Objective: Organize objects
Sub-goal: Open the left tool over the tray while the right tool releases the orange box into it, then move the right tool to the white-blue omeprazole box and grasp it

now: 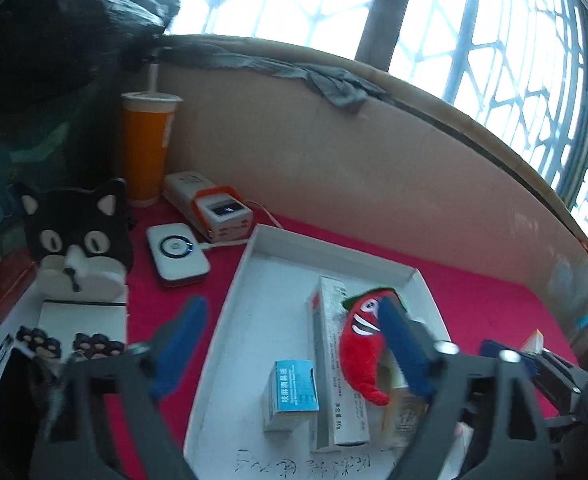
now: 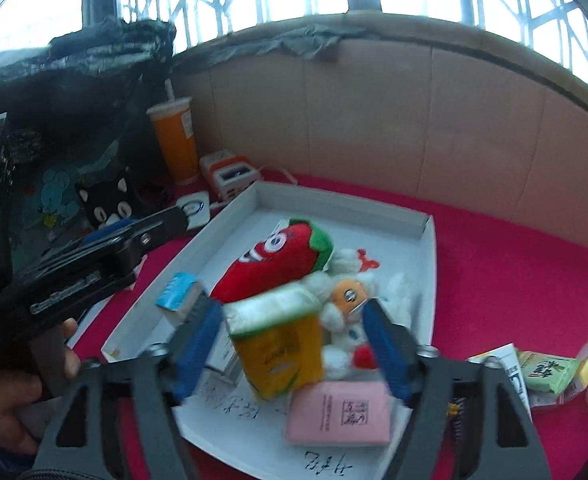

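Observation:
A white tray (image 1: 326,248) lies on the red cloth. In it are a red chili plush (image 1: 362,344), a long white box (image 1: 334,360) and a small blue-and-white box (image 1: 292,390). My left gripper (image 1: 294,336) is open over the tray, and the plush lies on the tray floor against its right finger. In the right wrist view the tray (image 2: 346,204) also holds a white plush toy (image 2: 354,312) and a pink packet (image 2: 338,412). My right gripper (image 2: 292,344) is open, with a blurred yellow juice carton (image 2: 278,340) loose between its fingers, clear of the right pad.
An orange cup with a straw (image 1: 146,148), a white-and-orange device (image 1: 214,208), a round-marked white charger (image 1: 176,252) and a black cat-face item (image 1: 78,232) stand left of the tray. A cardboard wall (image 1: 374,168) closes the back. Loose cartons (image 2: 550,372) lie at right.

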### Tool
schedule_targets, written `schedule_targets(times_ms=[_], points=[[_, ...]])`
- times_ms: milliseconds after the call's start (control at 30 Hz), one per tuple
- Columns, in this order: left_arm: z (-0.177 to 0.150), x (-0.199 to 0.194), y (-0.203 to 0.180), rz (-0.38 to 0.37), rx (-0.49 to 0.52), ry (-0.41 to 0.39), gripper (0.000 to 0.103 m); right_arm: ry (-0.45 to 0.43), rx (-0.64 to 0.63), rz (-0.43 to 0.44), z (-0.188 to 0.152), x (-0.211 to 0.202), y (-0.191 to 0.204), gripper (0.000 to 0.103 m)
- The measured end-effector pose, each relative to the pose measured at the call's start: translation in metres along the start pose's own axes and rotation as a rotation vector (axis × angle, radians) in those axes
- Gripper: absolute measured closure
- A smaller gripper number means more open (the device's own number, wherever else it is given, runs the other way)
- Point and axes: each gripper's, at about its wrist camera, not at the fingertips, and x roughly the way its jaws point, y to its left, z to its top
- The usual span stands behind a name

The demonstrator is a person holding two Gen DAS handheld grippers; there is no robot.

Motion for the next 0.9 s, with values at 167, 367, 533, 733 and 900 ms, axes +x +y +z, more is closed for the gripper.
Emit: schedule_targets(times_ms=[167,367,533,733,900], points=[[-0.003,-0.017,-0.004,0.055,-0.020,-0.061,0.007,-0.042,0.074,-0.031,-0.005,-0.020,-0.021,0.017],[-0.011,-0.035,-0.021,0.000,-0.018,-0.086,0.007,-0.127,0.172,-0.085,-0.020,-0.060,-0.057,0.016],[-0.020,-0.037,-0.051,-0.046,0.036,-0.072,0.007,-0.173,0.312,-0.128,-0.029,-0.091,-0.098,0.015],[-0.035,-0.028,-0.087,-0.108,0.100,-0.019,0.007,-0.199,0.394,-0.181,-0.041,-0.112,-0.135,0.014],[-0.051,-0.025,-0.102,-0.134,0.128,0.020,0.006,-0.096,0.296,-0.217,-0.059,-0.095,-0.144,0.014]])
